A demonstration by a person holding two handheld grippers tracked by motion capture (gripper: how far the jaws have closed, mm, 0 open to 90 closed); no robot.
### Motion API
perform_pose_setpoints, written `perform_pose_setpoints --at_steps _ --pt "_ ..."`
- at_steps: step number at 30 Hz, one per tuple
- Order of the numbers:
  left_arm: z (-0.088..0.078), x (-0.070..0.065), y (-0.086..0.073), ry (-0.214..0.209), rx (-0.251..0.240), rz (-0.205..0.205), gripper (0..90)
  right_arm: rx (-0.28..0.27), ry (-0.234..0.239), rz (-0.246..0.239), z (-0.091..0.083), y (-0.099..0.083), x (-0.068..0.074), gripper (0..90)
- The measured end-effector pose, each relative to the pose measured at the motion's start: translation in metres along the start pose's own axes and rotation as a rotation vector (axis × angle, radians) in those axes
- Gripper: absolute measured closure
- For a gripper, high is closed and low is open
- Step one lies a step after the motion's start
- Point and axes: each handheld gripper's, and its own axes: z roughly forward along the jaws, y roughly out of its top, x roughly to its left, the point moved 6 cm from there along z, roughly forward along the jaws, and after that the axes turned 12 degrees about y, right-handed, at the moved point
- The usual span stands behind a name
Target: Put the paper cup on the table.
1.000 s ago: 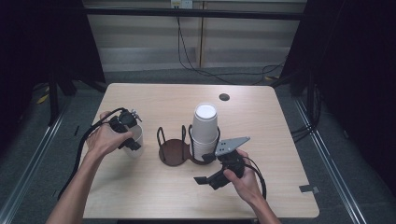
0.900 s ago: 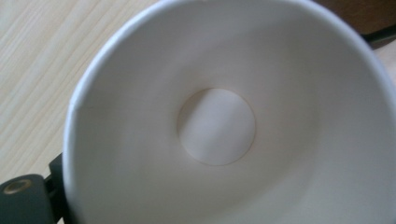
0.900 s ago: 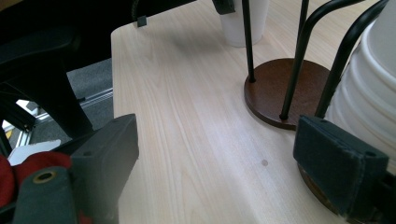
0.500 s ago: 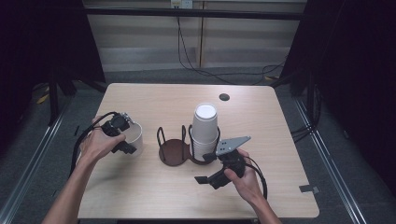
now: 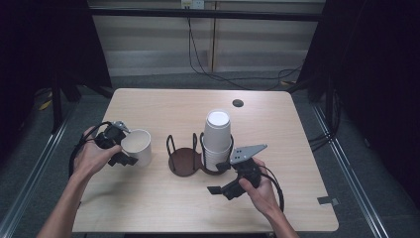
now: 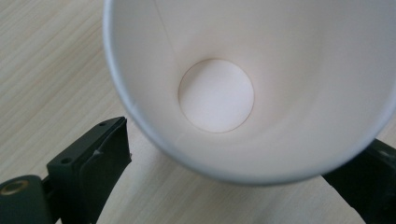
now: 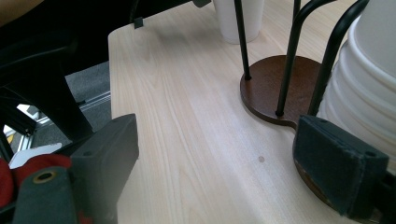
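Observation:
A white paper cup [image 5: 136,148] is tilted just above the left part of the table, and my left gripper [image 5: 119,148] is shut on it. In the left gripper view the cup's open mouth [image 6: 243,84] faces the camera, with a jaw at each side of its rim. A dark brown cup holder [image 5: 182,162] with black wire loops stands mid-table. Its left ring is bare and its right ring holds a stack of white cups [image 5: 217,136]. My right gripper [image 5: 219,177] stands open just in front of that stack, nothing between its jaws; one pad [image 7: 336,163] is beside the stack [image 7: 369,84].
The wooden table [image 5: 148,104] has a dark round hole [image 5: 237,103] near its far edge and a small black tab [image 5: 327,201] at the front right. Cables lie on the floor behind, and metal rails run along both sides.
My left hand has carried the cup a little left and toward the front edge, away from the holder, and the cup's mouth now shows more plainly. The right hand has stayed put.

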Motion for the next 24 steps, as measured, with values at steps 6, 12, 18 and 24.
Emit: perform_pose_setpoints --at_steps 6,12,18,24 --pt "-0.003 -0.002 -0.007 -0.004 -0.026 -0.004 7.0 -0.002 -0.004 0.001 -0.001 0.0 0.0 14.5" --pt "-0.007 -0.01 -0.018 -0.01 -0.093 -0.026 7.1 -0.006 -0.01 0.003 -0.003 -0.001 -0.001 14.5" --pt "-0.007 -0.013 -0.03 -0.008 -0.121 -0.045 17.2 -0.008 -0.017 0.002 -0.002 -0.001 -0.002 14.5" --pt "-0.019 -0.019 -0.033 -0.01 -0.212 -0.088 16.2 -0.026 -0.042 -0.005 -0.005 0.001 -0.002 14.5"
